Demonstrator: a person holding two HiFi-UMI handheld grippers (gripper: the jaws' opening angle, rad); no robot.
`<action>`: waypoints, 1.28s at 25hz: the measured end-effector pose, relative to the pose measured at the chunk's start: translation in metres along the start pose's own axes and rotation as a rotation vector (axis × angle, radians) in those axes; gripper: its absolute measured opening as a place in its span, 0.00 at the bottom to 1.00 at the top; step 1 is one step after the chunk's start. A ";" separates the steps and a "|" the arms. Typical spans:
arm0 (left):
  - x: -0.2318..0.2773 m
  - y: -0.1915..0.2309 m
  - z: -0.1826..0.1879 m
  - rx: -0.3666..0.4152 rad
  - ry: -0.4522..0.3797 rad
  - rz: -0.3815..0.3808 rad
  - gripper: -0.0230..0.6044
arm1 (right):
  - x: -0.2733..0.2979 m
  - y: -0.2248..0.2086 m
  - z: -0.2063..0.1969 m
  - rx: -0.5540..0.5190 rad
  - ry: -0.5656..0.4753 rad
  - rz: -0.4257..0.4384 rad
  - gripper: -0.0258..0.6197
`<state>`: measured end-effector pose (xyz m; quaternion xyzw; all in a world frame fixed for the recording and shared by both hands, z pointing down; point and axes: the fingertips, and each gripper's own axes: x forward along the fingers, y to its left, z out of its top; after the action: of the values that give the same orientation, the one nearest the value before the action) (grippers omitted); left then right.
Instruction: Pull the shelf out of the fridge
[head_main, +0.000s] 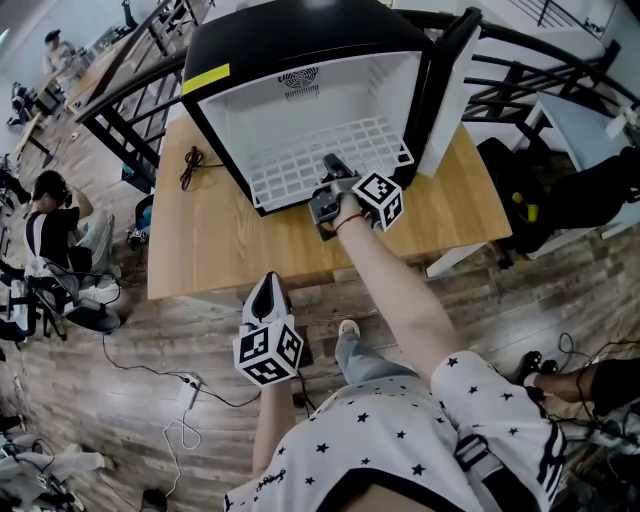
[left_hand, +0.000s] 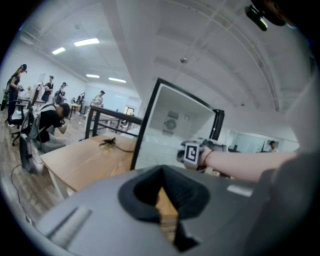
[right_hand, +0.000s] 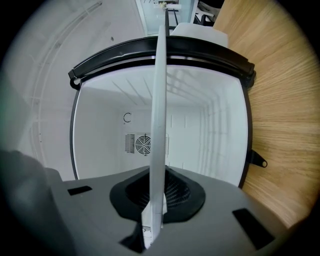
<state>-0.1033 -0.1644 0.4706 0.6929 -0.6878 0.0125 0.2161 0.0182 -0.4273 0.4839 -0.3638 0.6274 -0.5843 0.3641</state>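
A black mini fridge (head_main: 300, 40) with a white inside stands on the wooden table (head_main: 210, 240), its door (head_main: 450, 90) swung open at the right. The white grid shelf (head_main: 300, 160) lies in the fridge's mouth, and its front edge reaches the opening. My right gripper (head_main: 331, 168) is shut on that front edge; in the right gripper view the shelf (right_hand: 159, 100) runs edge-on between the jaws of my right gripper (right_hand: 152, 220). My left gripper (head_main: 266, 290) hangs below the table's near edge, shut and holding nothing. It faces the fridge (left_hand: 170, 125).
A black cable (head_main: 190, 165) lies on the table left of the fridge. Black metal railings (head_main: 130, 90) run behind the table. People sit and stand at the far left (head_main: 50, 220). Cables trail over the wooden floor (head_main: 150, 400).
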 end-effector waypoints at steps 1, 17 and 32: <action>-0.002 -0.001 -0.001 -0.001 -0.001 0.000 0.05 | -0.002 0.000 0.000 0.000 0.000 0.000 0.10; -0.026 -0.011 -0.022 0.004 -0.009 -0.020 0.05 | -0.036 -0.002 -0.007 0.001 0.009 0.010 0.10; -0.055 -0.017 -0.028 -0.009 -0.035 -0.029 0.05 | -0.087 -0.001 -0.019 0.046 0.009 0.025 0.10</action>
<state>-0.0825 -0.1036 0.4739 0.7020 -0.6814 -0.0059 0.2072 0.0426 -0.3414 0.4882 -0.3448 0.6199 -0.5955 0.3771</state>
